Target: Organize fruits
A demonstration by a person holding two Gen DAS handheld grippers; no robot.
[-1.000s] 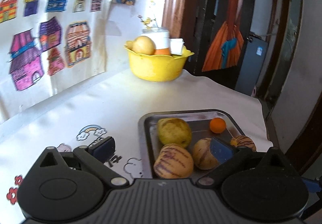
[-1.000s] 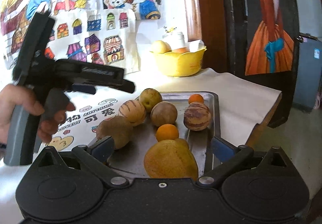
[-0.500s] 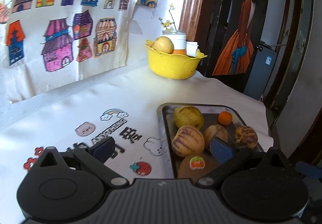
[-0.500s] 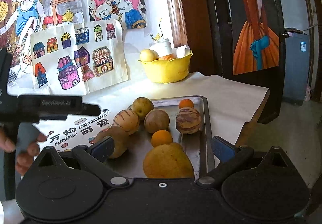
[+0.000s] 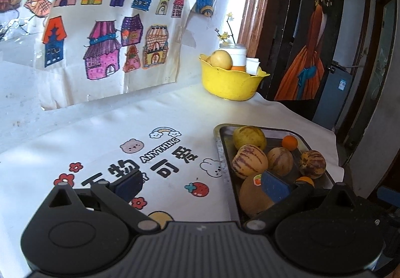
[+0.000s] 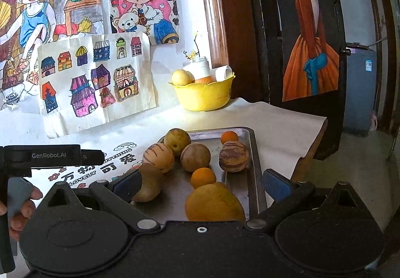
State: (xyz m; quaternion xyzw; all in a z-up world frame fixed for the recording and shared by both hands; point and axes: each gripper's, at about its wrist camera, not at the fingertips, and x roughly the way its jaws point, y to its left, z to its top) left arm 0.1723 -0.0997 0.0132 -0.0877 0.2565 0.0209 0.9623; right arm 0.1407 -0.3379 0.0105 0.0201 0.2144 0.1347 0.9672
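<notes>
A metal tray (image 6: 246, 138) holds several fruits: a big yellow-orange fruit (image 6: 213, 201) nearest, two small oranges (image 6: 203, 176), striped melons (image 6: 158, 156) and a brown pear (image 6: 148, 185). My right gripper (image 6: 200, 181) is open and empty, low over the tray's near end. My left gripper (image 5: 201, 184) is open and empty over the tablecloth at the tray's left edge (image 5: 221, 150); its right finger overlaps the brown fruit (image 5: 252, 196). The left gripper also shows at the left of the right wrist view (image 6: 53, 155).
A yellow bowl (image 6: 203, 95) with a pale fruit, a white jar and a cup stands at the back by the wall. Drawings hang on the wall. The table's right edge (image 6: 310, 138) drops off beside the tray, near a dark door.
Both grippers have pulled back and up from the tray. The left one has swung left over the printed tablecloth. Neither took hold of anything.
</notes>
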